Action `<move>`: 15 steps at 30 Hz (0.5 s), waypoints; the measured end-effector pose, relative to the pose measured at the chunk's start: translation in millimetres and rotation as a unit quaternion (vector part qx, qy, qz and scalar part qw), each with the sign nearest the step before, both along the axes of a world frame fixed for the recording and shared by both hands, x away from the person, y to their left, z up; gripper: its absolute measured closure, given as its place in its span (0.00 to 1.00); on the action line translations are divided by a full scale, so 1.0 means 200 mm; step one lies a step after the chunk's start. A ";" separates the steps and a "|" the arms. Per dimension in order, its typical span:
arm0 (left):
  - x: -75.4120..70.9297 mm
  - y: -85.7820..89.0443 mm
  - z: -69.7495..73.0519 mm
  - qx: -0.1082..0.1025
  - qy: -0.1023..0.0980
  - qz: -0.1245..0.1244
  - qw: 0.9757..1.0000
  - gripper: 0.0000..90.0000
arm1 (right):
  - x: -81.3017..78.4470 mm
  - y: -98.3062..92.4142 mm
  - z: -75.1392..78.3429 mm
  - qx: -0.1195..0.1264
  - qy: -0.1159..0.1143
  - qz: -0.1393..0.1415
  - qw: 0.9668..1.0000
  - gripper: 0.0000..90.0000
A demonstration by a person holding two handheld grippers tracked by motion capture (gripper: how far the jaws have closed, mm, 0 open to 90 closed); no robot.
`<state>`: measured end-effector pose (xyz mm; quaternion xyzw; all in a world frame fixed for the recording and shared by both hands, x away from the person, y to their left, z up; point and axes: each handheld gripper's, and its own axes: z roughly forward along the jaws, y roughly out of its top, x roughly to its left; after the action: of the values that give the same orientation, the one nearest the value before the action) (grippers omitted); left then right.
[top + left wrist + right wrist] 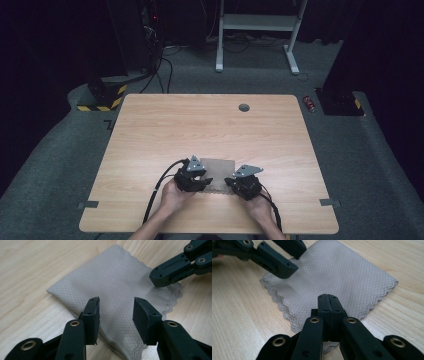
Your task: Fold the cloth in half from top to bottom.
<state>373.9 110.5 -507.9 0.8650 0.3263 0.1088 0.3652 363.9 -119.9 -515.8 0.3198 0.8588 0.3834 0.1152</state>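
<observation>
Right gripper (329,298) has its jaws clamped together over the near scalloped edge of the beige cloth (337,272); left gripper (115,311) hangs half open above the cloth, flat on the table (200,125).

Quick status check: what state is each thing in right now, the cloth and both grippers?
cloth: folded, lying flat on the table, scalloped edge toward the person.
left gripper: open, jaws apart above the cloth.
right gripper: shut, at the cloth's near edge; whether it pinches the cloth is unclear.
</observation>
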 end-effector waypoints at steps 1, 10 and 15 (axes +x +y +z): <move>0.00 0.01 -0.02 0.007 0.003 0.004 1.000 0.63 | 0.00 0.00 0.00 -0.003 0.001 0.001 1.000 1.00; -0.04 0.18 -0.02 0.008 0.011 0.040 0.999 0.61 | -0.01 -0.04 -0.01 -0.009 0.008 0.005 1.000 0.99; -0.07 0.16 0.03 -0.040 0.002 0.026 0.999 0.59 | -0.01 -0.03 0.00 0.000 0.006 0.003 1.000 0.97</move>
<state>359.1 142.8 -502.6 0.8409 0.3537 0.1037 0.3963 362.7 -126.0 -515.0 0.3198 0.8603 0.3820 0.1085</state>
